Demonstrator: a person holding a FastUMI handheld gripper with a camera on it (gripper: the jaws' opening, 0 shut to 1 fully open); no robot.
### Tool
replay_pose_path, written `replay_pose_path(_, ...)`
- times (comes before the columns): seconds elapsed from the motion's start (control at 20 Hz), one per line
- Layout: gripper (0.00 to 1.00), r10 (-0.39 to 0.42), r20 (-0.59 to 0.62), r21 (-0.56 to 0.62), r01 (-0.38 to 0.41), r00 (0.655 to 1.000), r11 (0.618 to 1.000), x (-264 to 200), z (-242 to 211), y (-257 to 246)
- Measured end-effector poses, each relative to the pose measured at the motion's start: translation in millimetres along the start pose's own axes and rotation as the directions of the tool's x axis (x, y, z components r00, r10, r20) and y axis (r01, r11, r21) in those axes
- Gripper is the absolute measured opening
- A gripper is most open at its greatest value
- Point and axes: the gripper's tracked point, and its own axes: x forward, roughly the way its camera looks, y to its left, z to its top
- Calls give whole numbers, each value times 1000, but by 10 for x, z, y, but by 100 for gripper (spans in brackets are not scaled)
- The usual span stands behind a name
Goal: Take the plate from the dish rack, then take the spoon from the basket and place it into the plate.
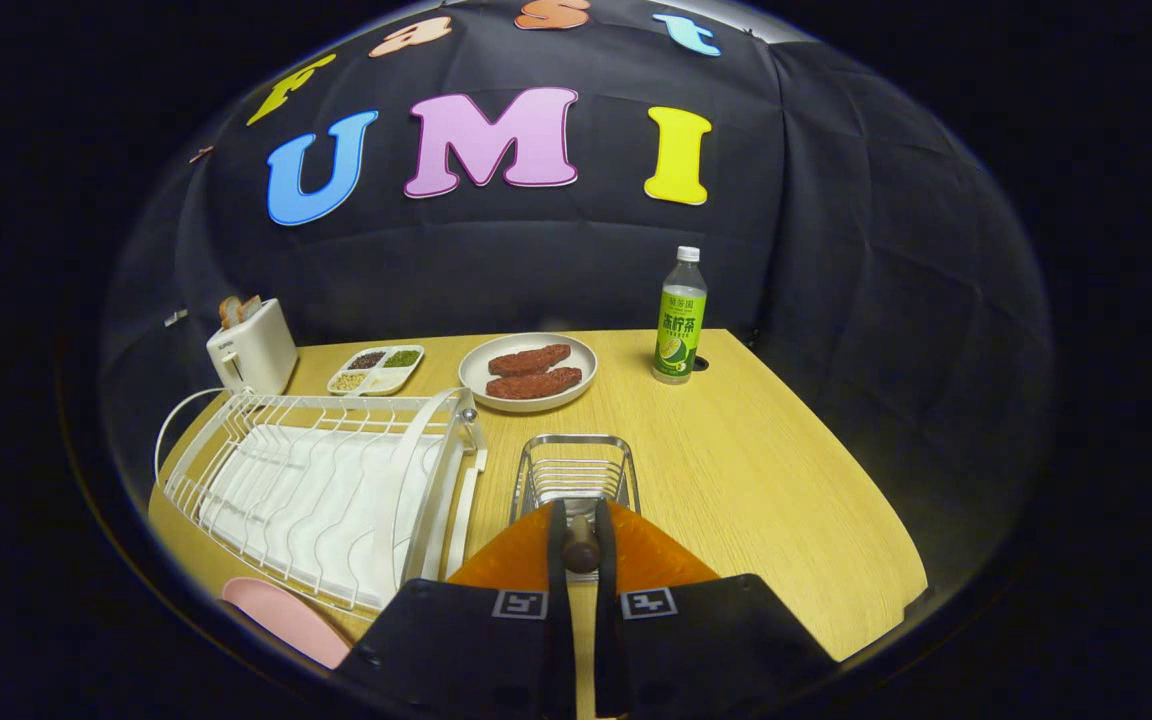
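The pale wooden table point(756, 480) spreads ahead. The white wire dish rack point(321, 490) stands left of the claw point(582, 548); a pink plate point(286, 620) lies beside the left finger. The small wire basket point(576, 470) sits just ahead. The fingers clamp a dark wooden spoon handle point(582, 550).

- gripper point(581, 548) fingers nearly closed, clamped on dark rounded handle end of the spoon point(582, 550)
- wire basket point(576, 470) just ahead of the fingertips
- white dish rack point(321, 490) to the gripper's left, beside the basket
- pink plate point(281, 615) on the table near the left finger, partly cut off
- beyond the basket: dish point(528, 371) with two brownish pieces
- farther off: bottle point(681, 317) ahead-right; divided tray point(376, 369) and toaster point(251, 345) ahead-left
- wooden table point(766, 480)
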Motion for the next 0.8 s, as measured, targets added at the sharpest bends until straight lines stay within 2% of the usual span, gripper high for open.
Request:
replay_pose_path(0.6, 9, 32, 43, -63, -29, 999, 998, -225, 610, -77)
replay_pose_path(0.8, 9, 93, 78, -41, -90, 993, 995, -503, 916, 109)
